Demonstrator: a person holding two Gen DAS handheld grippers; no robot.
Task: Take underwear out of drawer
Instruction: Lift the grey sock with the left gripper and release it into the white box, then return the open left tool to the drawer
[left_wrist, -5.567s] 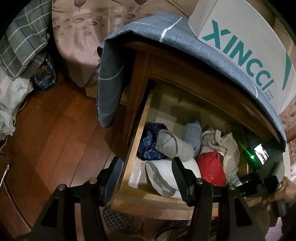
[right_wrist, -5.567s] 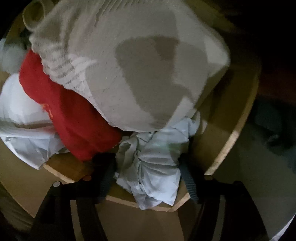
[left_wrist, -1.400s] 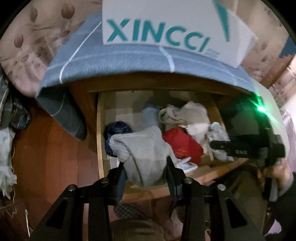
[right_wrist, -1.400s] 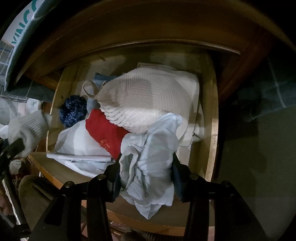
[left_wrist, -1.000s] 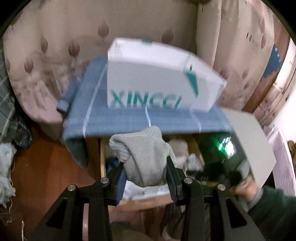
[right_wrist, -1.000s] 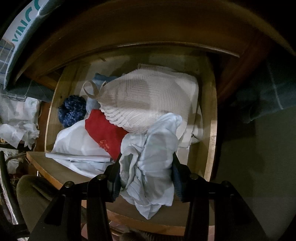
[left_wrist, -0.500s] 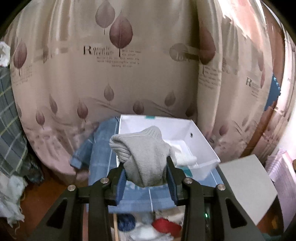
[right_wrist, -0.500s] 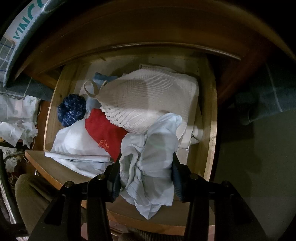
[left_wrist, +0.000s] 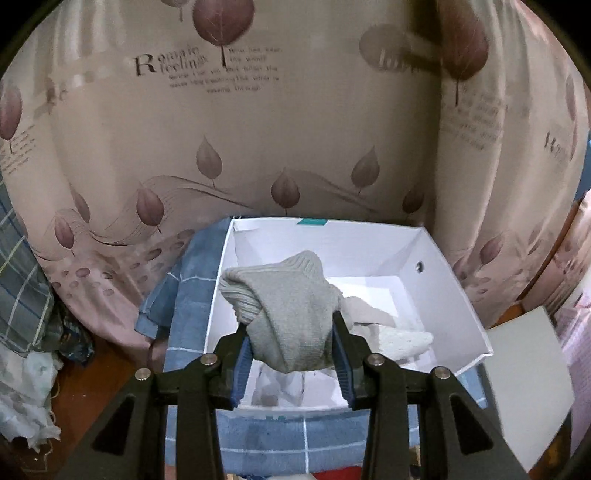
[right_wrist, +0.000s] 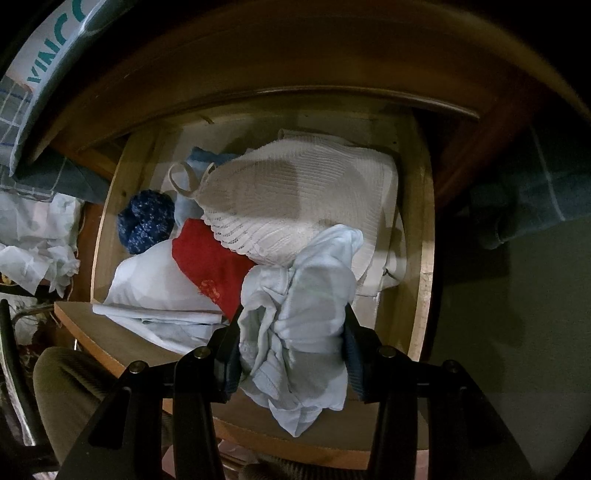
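Left wrist view puts the left gripper (left_wrist: 293, 341) over the open white box (left_wrist: 461, 295), which sits on a blue checked cloth (left_wrist: 192, 295) in front of a leaf-print curtain (left_wrist: 258, 147). Our step here, as we judge it, is the drop: we should bring the bundle well inside the box walls, lower it close to the pale garments already lying on the box floor, and only then let go, so nothing hangs over the rim. Its fingers (left_wrist: 242, 354) stand partly closed, pressing both sides of a grey knit garment (left_wrist: 291, 314), which bulges up and forward between them.

Right wrist view looks steeply down at the right gripper (right_wrist: 291, 345) above the near edge of the wooden drawer (right_wrist: 421, 236). Its narrowly spread fingers (right_wrist: 231, 347) pinch a crumpled pale blue garment (right_wrist: 303, 314), which appears lifted clear of the pile, though the dim light leaves that unsure. We should raise it straight up so it does not drag the neighbours. Remaining in the drawer are a white knit piece (right_wrist: 295, 203), a red piece (right_wrist: 210, 262), a dark blue roll (right_wrist: 146, 221) and white cloth (right_wrist: 147, 280).
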